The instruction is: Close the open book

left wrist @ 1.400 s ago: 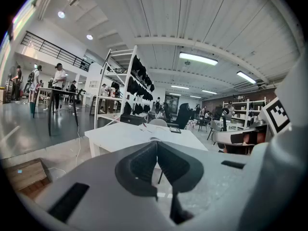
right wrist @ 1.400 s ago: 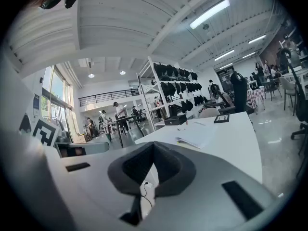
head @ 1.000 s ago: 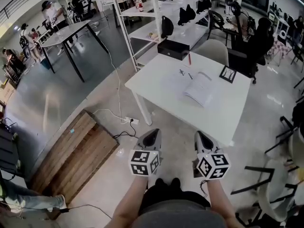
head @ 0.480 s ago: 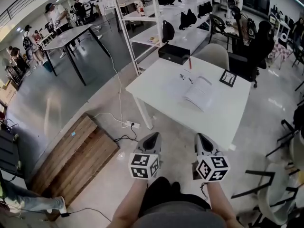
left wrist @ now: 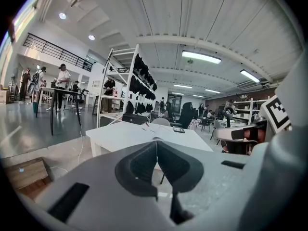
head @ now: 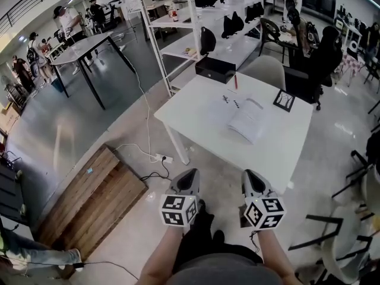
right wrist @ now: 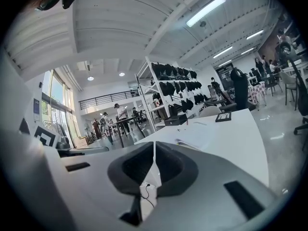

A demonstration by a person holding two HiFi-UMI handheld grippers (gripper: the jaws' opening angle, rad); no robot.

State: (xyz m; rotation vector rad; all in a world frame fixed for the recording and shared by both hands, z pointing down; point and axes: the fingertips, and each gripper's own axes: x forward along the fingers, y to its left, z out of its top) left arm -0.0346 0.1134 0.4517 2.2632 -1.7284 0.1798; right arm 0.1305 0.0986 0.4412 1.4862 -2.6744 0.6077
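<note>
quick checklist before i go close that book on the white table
1. Book lies open on the table: ok, pages face up.
2. Left hand-held gripper free: ok, jaws together with nothing between them.
3. Right hand-held gripper free: ok, jaws together with nothing between them.
4. Grippers within reach of the book: not ok, both are held over the floor, short of the table's near edge.
5. Way to the table: ok, only bare floor shows between grippers and table.
6. Which half to fold over: cannot tell, the book is too small in view.
</note>
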